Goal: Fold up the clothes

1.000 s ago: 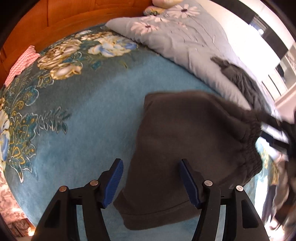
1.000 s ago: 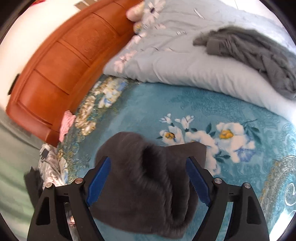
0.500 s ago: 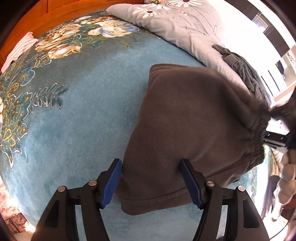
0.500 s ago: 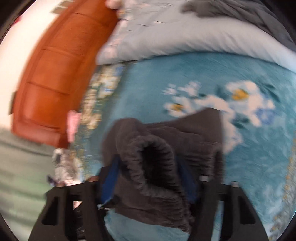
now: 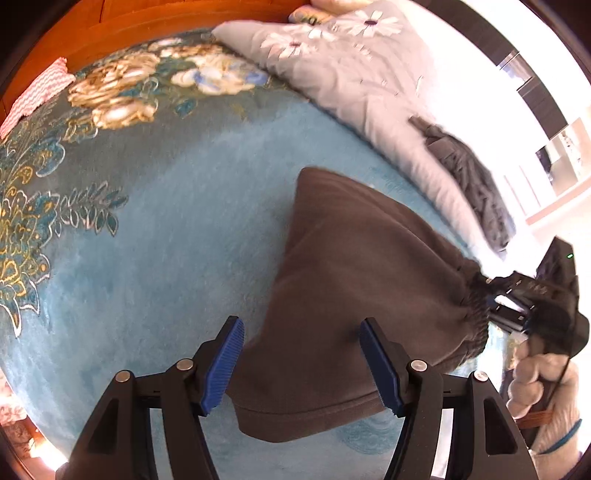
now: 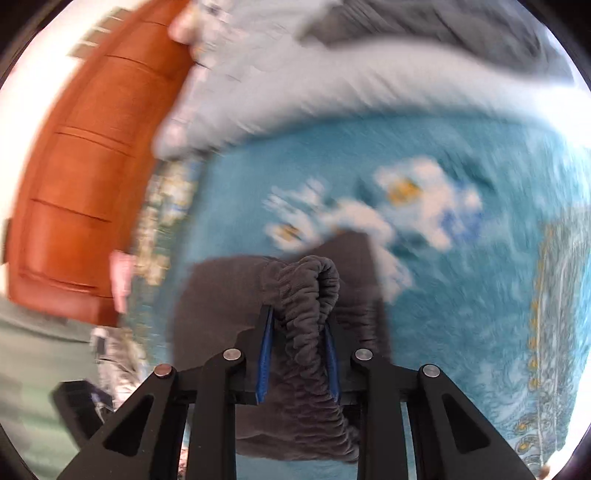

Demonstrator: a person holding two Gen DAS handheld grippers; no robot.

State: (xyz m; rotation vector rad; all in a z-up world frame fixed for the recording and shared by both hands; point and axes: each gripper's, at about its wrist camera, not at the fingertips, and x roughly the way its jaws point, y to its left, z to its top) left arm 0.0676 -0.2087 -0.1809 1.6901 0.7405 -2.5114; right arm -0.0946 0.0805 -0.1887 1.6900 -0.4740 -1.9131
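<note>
Trousers lifted by waistband, left jaws waiting

Left wrist view: left gripper (image 5: 301,362) has jaws wide apart, nothing between the pads; they hover over the lower edge of the dark grey trousers (image 5: 354,280). Trousers are folded into a thick pad, resting on the teal flowered bedspread (image 5: 166,240); the hemmed edge lies nearest the camera. Elastic waistband (image 5: 471,314) sits at the far right, pinched by the right gripper (image 5: 491,308), so that end looks raised off the bed. A sleeved hand (image 5: 535,384) holds that tool. Grey quilt (image 5: 351,74) runs along the back of the bed with another dark garment (image 5: 469,177) on it. Pink-and-white cloth (image 5: 33,92) at the top left, against the wooden headboard (image 5: 147,18).

Right wrist view, much motion blur: right gripper (image 6: 298,354) has jaws drawn close together and clamped on the bunched waistband (image 6: 310,291), which bulges up between and above the blue pads. The rest of the trousers (image 6: 218,295) hangs or lies under it on the bedspread (image 6: 480,314). Headboard (image 6: 81,166) at left, quilt (image 6: 332,92) on top.

Handling, as a guess: fleece-like fabric, soft, floppy, light, not slippery, nothing to break. It will sag and drape from any single hold, and the layers may slide apart. The ribbed elastic gives a thick, sure grip. The second hold should probably go on the hemmed corner under the left jaws, taking all layers, so the piece stays flat while folding.
</note>
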